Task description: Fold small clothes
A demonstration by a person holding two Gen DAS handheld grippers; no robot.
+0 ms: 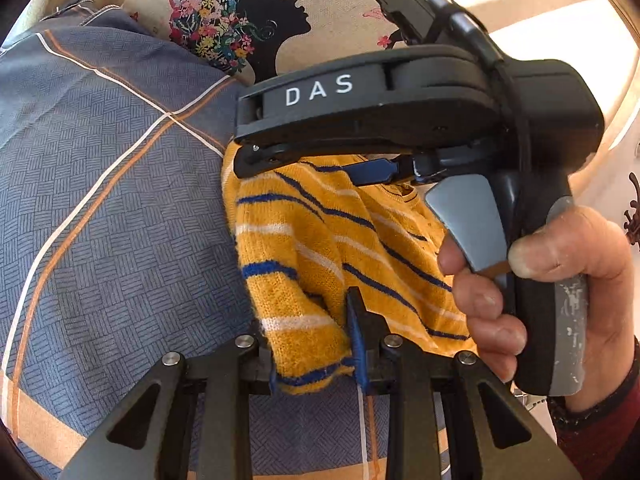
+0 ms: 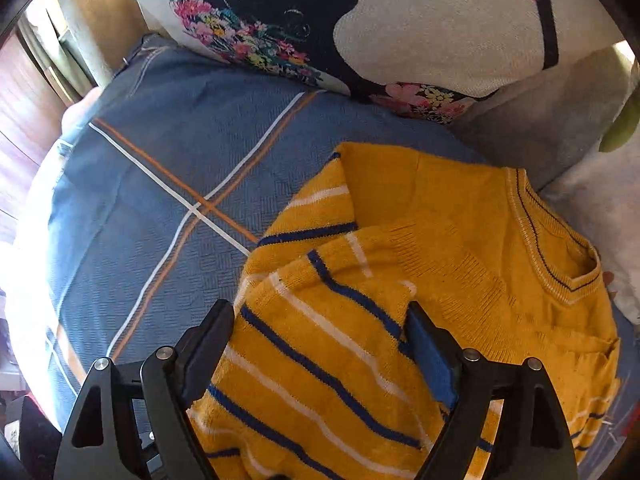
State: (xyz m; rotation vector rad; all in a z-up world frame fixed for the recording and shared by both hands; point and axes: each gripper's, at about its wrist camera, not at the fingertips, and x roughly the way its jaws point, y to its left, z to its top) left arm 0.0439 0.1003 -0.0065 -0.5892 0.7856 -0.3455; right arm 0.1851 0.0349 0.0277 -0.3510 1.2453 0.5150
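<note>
A small yellow knit sweater (image 2: 460, 240) with blue and white stripes lies on a blue patterned bedsheet (image 2: 168, 152). Its neck points right, and a striped sleeve is folded over the body. My right gripper (image 2: 320, 320) is open, its fingers (image 2: 208, 340) standing either side of the striped sleeve. In the left wrist view my left gripper (image 1: 352, 320) is shut on the sweater's striped hem (image 1: 304, 320) near the blue edge. The right gripper body (image 1: 380, 112) hovers over the sweater there, held by a hand (image 1: 540, 280).
A cream pillow (image 2: 420, 20) with a black silhouette and flower print lies behind the sweater. It also shows in the left wrist view (image 1: 280, 8). The bedsheet (image 1: 100, 200) stretches left of the sweater. A grey cushion (image 2: 540, 120) lies at the far right.
</note>
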